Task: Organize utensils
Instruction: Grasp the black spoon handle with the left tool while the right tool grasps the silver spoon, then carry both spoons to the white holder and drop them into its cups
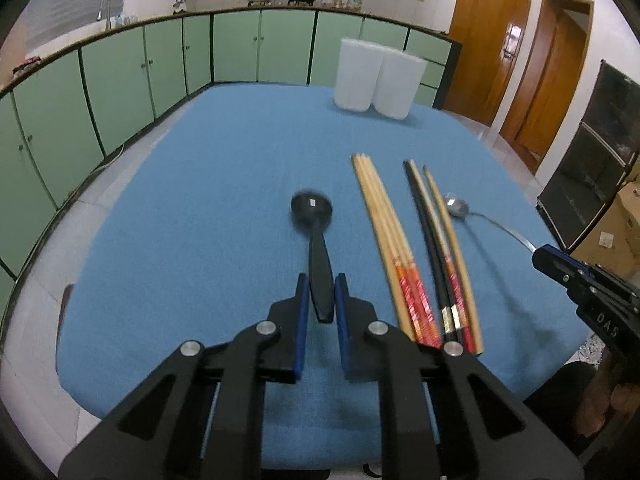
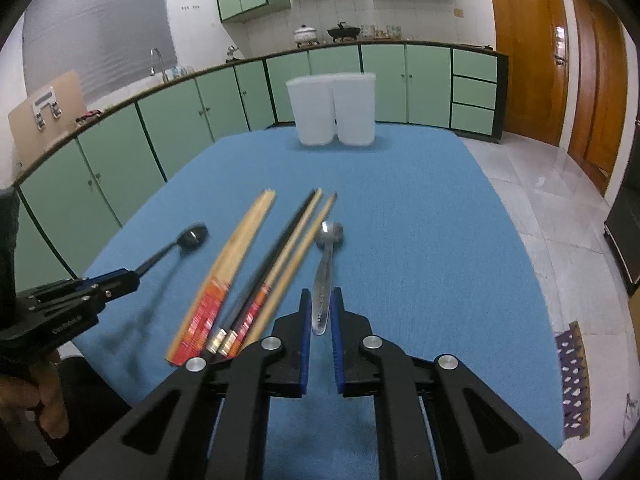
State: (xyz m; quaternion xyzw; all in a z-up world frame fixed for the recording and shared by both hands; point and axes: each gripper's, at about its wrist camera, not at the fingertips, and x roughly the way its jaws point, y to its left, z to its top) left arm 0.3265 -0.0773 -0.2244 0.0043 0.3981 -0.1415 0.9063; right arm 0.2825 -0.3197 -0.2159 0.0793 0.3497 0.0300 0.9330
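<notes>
Tools angled downward: left tool (image 1: 322,294) clamps a black plastic spoon (image 1: 316,240), right tool (image 2: 321,310) clamps a slim steel spoon (image 2: 326,272).

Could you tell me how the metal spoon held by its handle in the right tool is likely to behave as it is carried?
The metal spoon is probably stiff, so it should not droop. Its polished handle looks slippery between the pads of the right tool. The grip sits near the handle's end with the bowl far out, so it may pivot downward.

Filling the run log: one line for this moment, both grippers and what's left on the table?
left gripper: shut on black spoon | right gripper: shut on metal spoon | chopsticks: on blue cloth | white containers: far edge
</notes>
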